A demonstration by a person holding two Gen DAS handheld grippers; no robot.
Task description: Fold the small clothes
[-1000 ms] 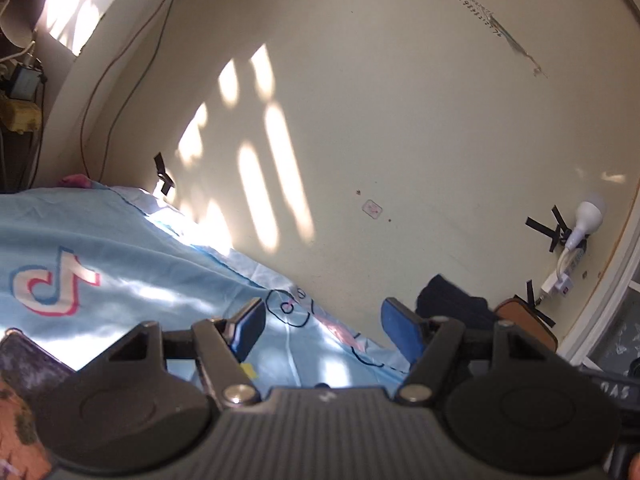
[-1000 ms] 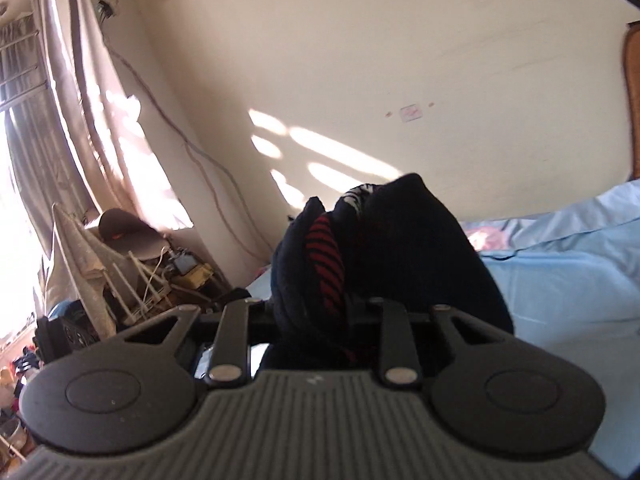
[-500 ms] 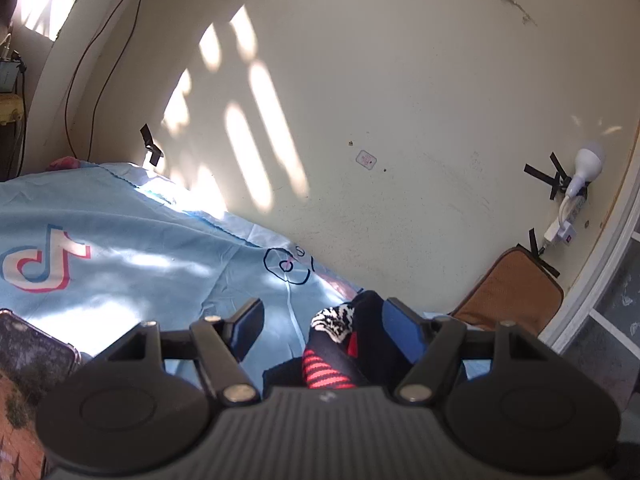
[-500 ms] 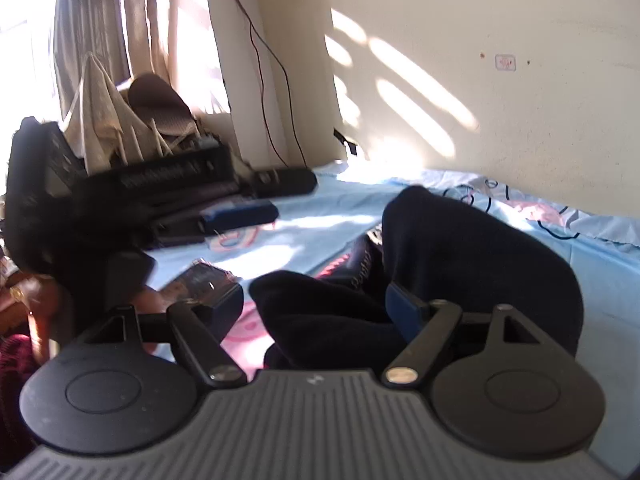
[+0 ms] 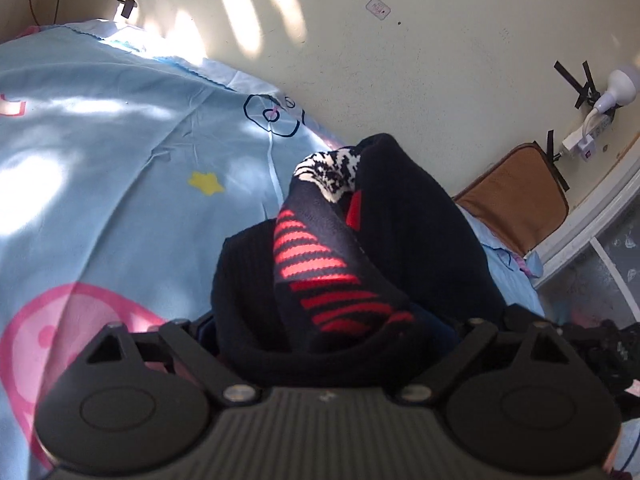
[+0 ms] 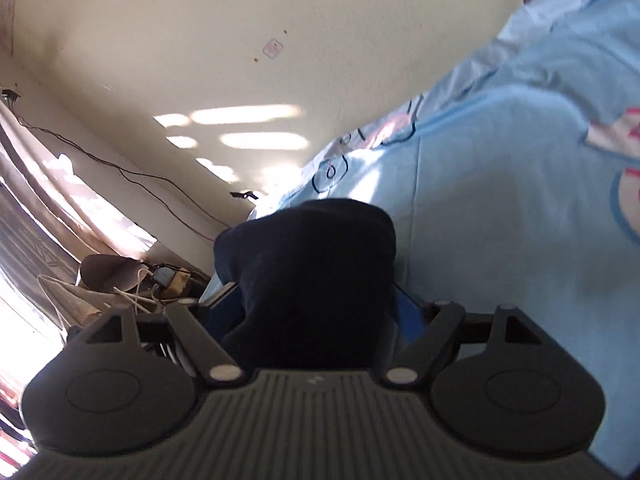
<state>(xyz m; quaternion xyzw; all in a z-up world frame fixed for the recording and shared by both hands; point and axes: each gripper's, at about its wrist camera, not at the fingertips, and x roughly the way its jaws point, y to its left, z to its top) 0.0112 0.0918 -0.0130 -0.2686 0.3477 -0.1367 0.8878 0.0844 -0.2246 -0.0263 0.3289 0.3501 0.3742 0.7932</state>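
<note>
A dark navy knitted garment [image 5: 404,232] with red stripes and a black-and-white patch lies bunched on the light blue bedsheet [image 5: 120,184]. In the left wrist view it fills the space between the fingers of my left gripper [image 5: 332,332], whose jaws stand wide; the fingertips are hidden under the cloth. In the right wrist view the same dark garment [image 6: 316,264] bulges up between the blue pads of my right gripper [image 6: 316,312], which is tilted. The pads stand apart on each side of the cloth; I cannot tell whether they pinch it.
A cream wall [image 5: 400,60] runs behind the bed. A brown cushion [image 5: 516,196] leans at the right, below a plug strip and white lamp [image 5: 616,88]. In the right wrist view curtains and clutter [image 6: 120,280] stand at the left.
The left gripper has moved forward and down so the garment now fills its jaws. The right gripper has rolled and swung toward the wall, with the dark cloth still between its pads.
</note>
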